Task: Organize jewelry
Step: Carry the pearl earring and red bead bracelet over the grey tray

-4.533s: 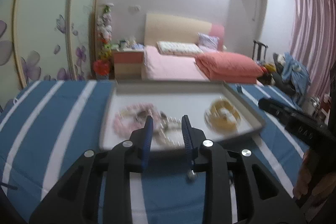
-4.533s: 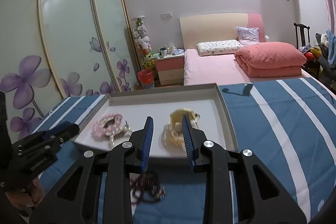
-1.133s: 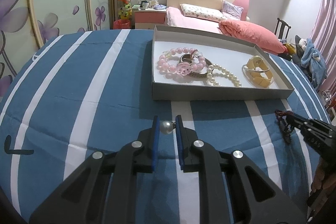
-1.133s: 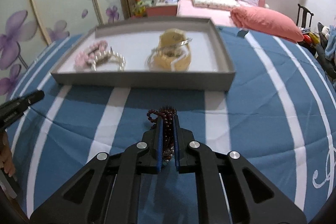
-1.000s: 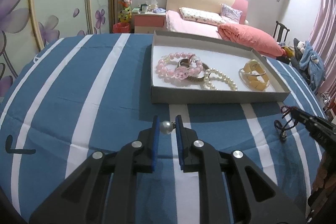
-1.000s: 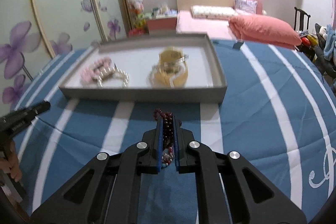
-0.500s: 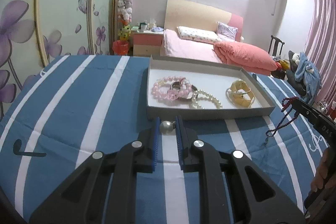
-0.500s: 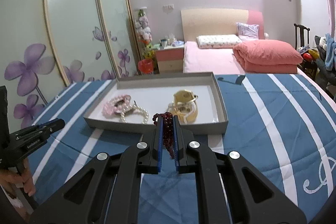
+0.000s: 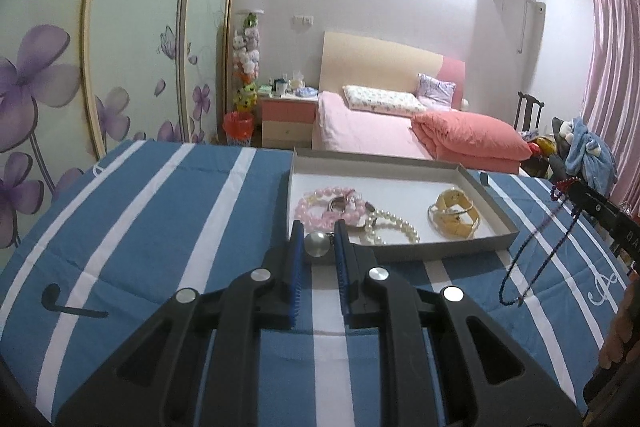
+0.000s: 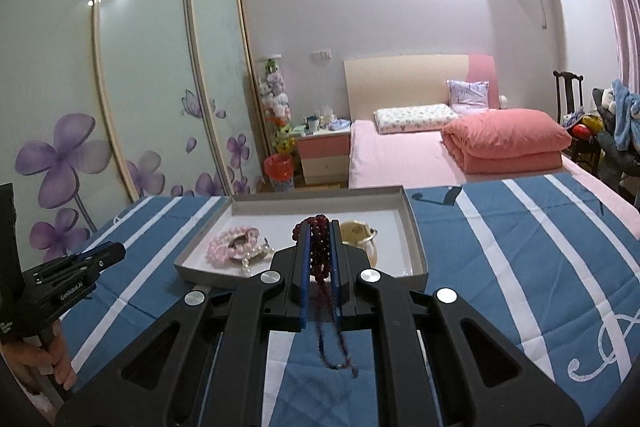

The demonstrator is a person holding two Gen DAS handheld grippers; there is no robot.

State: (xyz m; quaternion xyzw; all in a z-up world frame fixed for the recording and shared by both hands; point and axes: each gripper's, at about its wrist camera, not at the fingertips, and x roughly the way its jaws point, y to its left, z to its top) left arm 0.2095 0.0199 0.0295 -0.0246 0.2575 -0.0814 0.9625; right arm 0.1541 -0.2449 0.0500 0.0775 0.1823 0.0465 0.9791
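My left gripper is shut on a silver pearl bead, held above the striped cloth just before the grey tray. The tray holds a pink bead bracelet, a white pearl bracelet and a yellow bangle. My right gripper is shut on a dark red bead necklace, whose loop hangs below the fingers. In the left wrist view the right gripper is at the right edge with the necklace dangling above the cloth.
The tray sits on a blue cloth with white stripes. The left gripper shows at the lower left of the right wrist view. Behind are a pink bed, a nightstand and a floral wardrobe.
Both grippers have closed on jewelry and lifted it off the cloth. The red necklace now hangs free in the air; both grippers have risen and tilted up.
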